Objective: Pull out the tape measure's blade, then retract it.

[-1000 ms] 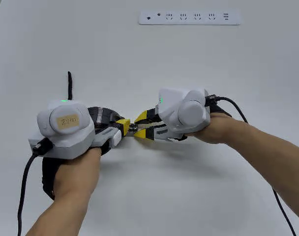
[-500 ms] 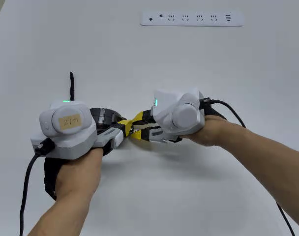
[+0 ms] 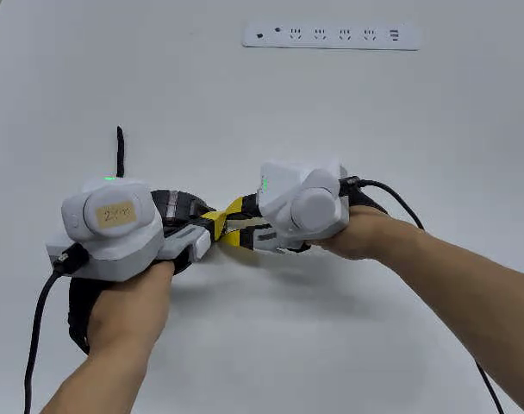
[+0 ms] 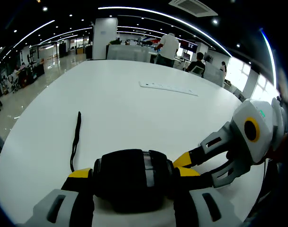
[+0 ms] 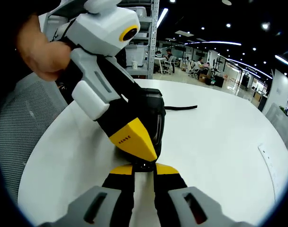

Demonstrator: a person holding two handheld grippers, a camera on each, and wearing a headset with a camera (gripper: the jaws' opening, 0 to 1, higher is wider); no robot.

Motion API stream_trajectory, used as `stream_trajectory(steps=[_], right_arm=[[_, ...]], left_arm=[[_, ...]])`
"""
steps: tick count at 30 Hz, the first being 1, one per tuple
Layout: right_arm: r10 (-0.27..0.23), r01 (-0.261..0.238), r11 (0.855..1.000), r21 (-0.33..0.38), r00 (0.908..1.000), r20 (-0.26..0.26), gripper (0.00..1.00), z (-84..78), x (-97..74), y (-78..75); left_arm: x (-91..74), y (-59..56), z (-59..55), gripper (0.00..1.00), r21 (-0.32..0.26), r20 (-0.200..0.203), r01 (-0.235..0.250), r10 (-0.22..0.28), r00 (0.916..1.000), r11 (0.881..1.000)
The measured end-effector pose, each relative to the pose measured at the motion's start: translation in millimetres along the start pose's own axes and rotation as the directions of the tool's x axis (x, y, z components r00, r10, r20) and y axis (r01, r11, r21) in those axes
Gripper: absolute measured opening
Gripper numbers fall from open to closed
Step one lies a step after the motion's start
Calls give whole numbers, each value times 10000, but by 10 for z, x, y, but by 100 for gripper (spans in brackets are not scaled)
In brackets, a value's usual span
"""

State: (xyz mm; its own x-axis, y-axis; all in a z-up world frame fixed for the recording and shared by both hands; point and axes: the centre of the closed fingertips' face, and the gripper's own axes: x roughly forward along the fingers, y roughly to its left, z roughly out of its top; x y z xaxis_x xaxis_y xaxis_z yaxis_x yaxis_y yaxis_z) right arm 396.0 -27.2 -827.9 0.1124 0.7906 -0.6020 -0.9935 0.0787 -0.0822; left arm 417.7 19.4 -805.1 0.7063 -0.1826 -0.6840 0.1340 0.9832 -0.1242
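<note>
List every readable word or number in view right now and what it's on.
"KENSE", or close to it, in small print: on the yellow pad of the left gripper.
Handwritten note on the tan sticker atop that gripper: too blurred to read.
Markings on the power strip: too small to read.
No text visible on the tape measure.

Your right gripper (image 3: 230,223) moves left across the table, in toward the tape measure (image 3: 177,207); the gap that lay between the two a second ago closes; the blade's tip (image 5: 144,166) now sits at the case's mouth, between your gripper's yellow fingertips (image 3: 236,207); those fingertips now overlap the yellow finger of your left gripper (image 4: 133,171); your right hand (image 3: 358,231) comes along with it.
</note>
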Motion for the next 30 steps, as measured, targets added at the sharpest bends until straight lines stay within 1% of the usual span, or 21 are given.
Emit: stream_trajectory(steps=[9,16,24,27,30], right_arm=[[-52,51,9999,-149,10000,-78,15,3,8,4],[-100,99,9999,-128,9999,-105,16,4,10,-6],[-222,222,9997,-65,9996,-148,19,3,4,-28],[-254,253,9997,-28,9996,-152,20,7,-3,-33],[-312,313,9995,31,9993,-187,21,2,-28,-43]], left_arm=[[-2,-5,-1,66,2,17,-51,51,10000,10000],[-1,-6,1,67,-7,6,-42,42,10000,10000],[3,-12,5,67,53,-39,97,-97,9999,9999],[-8,-4,13,68,51,-19,118,-118,9999,9999],[-29,29,23,70,24,-15,154,-153,9999,9999]])
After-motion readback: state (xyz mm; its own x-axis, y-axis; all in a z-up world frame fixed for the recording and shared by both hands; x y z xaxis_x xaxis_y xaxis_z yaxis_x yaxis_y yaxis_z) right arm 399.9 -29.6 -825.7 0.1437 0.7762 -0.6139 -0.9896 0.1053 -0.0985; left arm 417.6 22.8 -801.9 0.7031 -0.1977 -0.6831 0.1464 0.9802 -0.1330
